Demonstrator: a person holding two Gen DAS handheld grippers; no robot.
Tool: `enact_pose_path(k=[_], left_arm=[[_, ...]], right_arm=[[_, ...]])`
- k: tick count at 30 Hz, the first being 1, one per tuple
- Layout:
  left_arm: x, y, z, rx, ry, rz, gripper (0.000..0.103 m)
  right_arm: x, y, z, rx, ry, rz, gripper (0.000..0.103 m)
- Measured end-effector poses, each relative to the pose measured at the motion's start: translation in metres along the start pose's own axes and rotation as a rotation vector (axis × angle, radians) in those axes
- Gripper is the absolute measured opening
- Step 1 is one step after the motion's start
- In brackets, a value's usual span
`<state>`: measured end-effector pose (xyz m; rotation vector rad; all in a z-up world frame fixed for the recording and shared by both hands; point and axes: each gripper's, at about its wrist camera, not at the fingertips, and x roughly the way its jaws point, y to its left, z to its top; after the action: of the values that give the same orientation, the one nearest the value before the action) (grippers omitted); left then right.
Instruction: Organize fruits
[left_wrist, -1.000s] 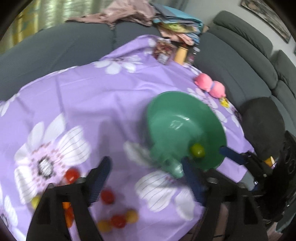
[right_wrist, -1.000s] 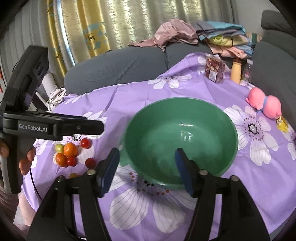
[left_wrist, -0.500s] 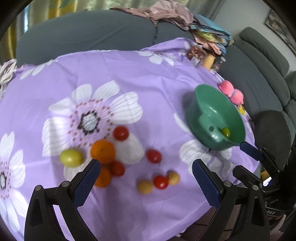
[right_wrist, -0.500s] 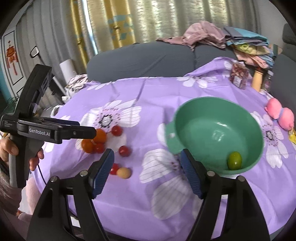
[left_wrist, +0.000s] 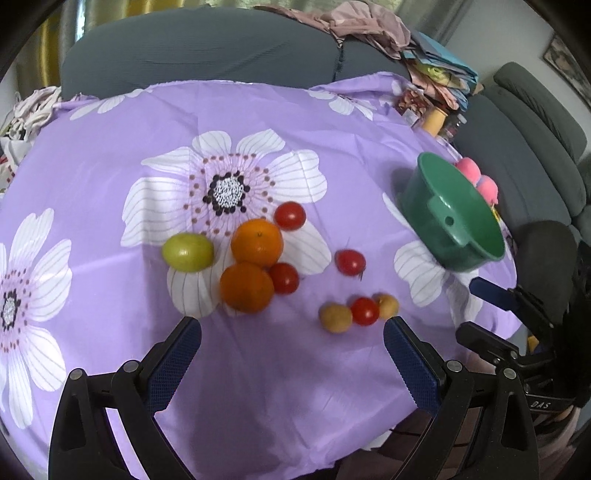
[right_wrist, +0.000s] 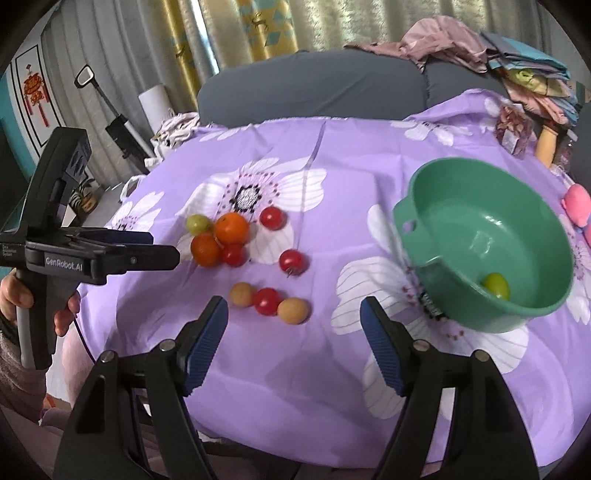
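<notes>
A green bowl (right_wrist: 491, 236) stands on the right of the purple flowered tablecloth with one green fruit (right_wrist: 496, 286) inside; it also shows in the left wrist view (left_wrist: 454, 218). Left of it lie two oranges (left_wrist: 256, 242), a green fruit (left_wrist: 187, 253), several red tomatoes (left_wrist: 290, 216) and two yellowish fruits (left_wrist: 335, 317). My left gripper (left_wrist: 291, 345) is open and empty, just in front of the fruit pile. My right gripper (right_wrist: 293, 332) is open and empty, near a tomato and the yellowish fruits (right_wrist: 293, 311). The left gripper also shows in the right wrist view (right_wrist: 147, 247).
A pink toy (left_wrist: 480, 181) lies behind the bowl. A snack packet (right_wrist: 513, 129) and a yellow bottle (right_wrist: 548, 142) stand at the far right edge. A grey sofa (right_wrist: 314, 88) with piled clothes (right_wrist: 443, 48) curves round the table.
Both grippers have swung left from the bowl to the loose fruit. The green fruit now lies in the bowl. Both stay open.
</notes>
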<state>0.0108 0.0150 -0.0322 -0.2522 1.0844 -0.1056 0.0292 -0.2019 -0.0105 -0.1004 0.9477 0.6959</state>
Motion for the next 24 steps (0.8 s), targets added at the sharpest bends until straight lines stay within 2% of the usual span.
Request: enact_pose_path(k=[7,11,16,19,20,24], left_arm=[[0.009,-0.006,-0.010,0.058,0.008,0.006,0.099],[0.016,-0.017,-0.012,0.110,0.014,0.014,0.099],[0.027,-0.032,-0.012,0.174,0.026,0.024,0.099],[0.034,-0.038,-0.011,0.205,0.039,0.023,0.094],[0.037,-0.040,-0.011,0.212,0.046,0.025,0.090],[0.047,-0.043,-0.011,0.232,0.069,0.036,0.089]], right_arm=[[0.020,0.005,-0.008,-0.009,0.067,0.015,0.072],[0.032,0.005,-0.012,-0.019,0.104,0.019,0.061],[0.044,0.003,-0.010,-0.027,0.123,0.012,0.053],[0.050,0.001,-0.009,-0.035,0.134,0.008,0.049],[0.051,0.001,-0.009,-0.037,0.136,0.009,0.049],[0.058,-0.001,-0.008,-0.047,0.150,0.003,0.045]])
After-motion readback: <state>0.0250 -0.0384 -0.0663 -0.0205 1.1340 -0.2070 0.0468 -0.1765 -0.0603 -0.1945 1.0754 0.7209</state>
